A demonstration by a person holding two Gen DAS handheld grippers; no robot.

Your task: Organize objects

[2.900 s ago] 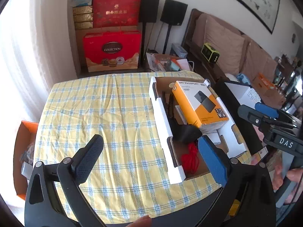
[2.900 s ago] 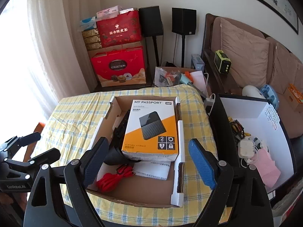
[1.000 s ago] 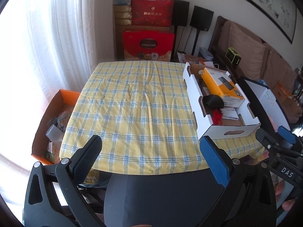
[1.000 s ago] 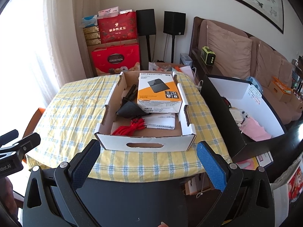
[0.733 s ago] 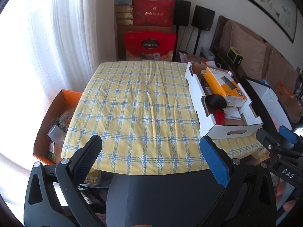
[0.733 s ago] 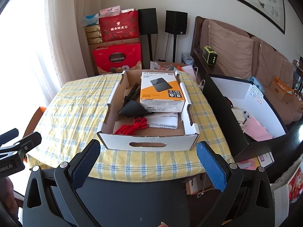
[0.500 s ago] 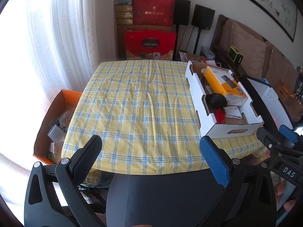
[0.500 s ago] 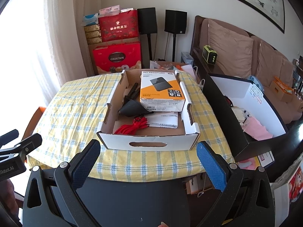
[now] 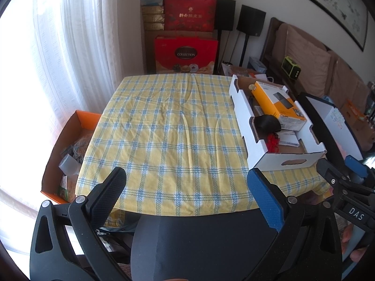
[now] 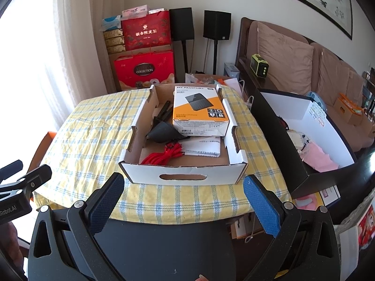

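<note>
While both claws, left claw (image 9: pixel 185 185) and right claw (image 10: pixel 182 187), gape empty (textured pads), the rectangular cardboard tray (image 10: pixel 185 175) sits on checked cloth (image 9: pixel 164 128).

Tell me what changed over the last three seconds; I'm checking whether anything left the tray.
Both tools pulled back from the table: the left tool and right tool hung over the cardboard tray before, and now sit off the near table edge, open and empty. Nothing was grasped or released. The orange box, red cord, black pouch and paper lie in the tray as before.
</note>
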